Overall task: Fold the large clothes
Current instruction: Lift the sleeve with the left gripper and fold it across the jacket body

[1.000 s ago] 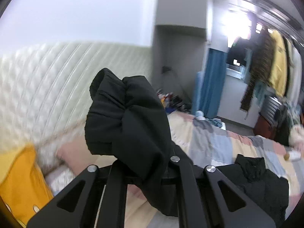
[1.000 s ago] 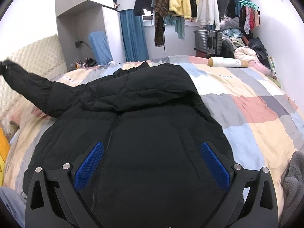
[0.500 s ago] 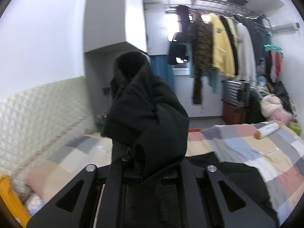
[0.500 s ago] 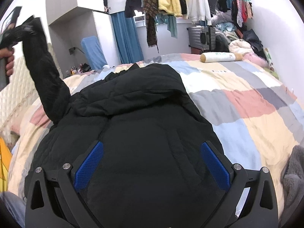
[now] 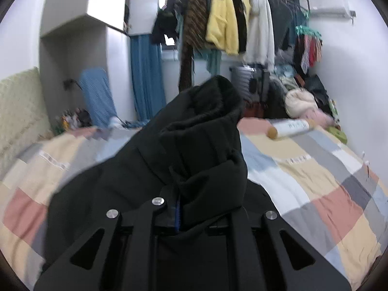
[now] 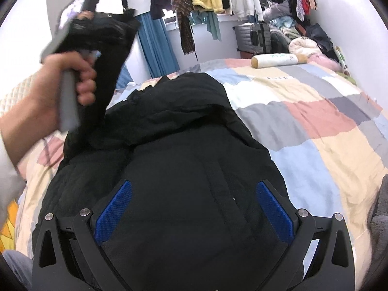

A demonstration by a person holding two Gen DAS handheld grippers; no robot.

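Note:
A large black puffer jacket lies spread on the patchwork bedspread. My left gripper is shut on the jacket's left sleeve, whose cuff bunches up in front of the camera. In the right wrist view the left gripper holds that sleeve raised high above the jacket's left shoulder. My right gripper is open, its blue pads spread wide just above the jacket's lower body, holding nothing.
A cylindrical bolster lies at the far end of the bed. A rail of hanging clothes, a grey suitcase and piled clothes stand beyond. A quilted headboard is at left, a grey fuzzy item at right.
My left gripper has lifted the sleeve from out at the left by the headboard, up and rightward over the jacket. My right gripper has stayed open over the jacket.

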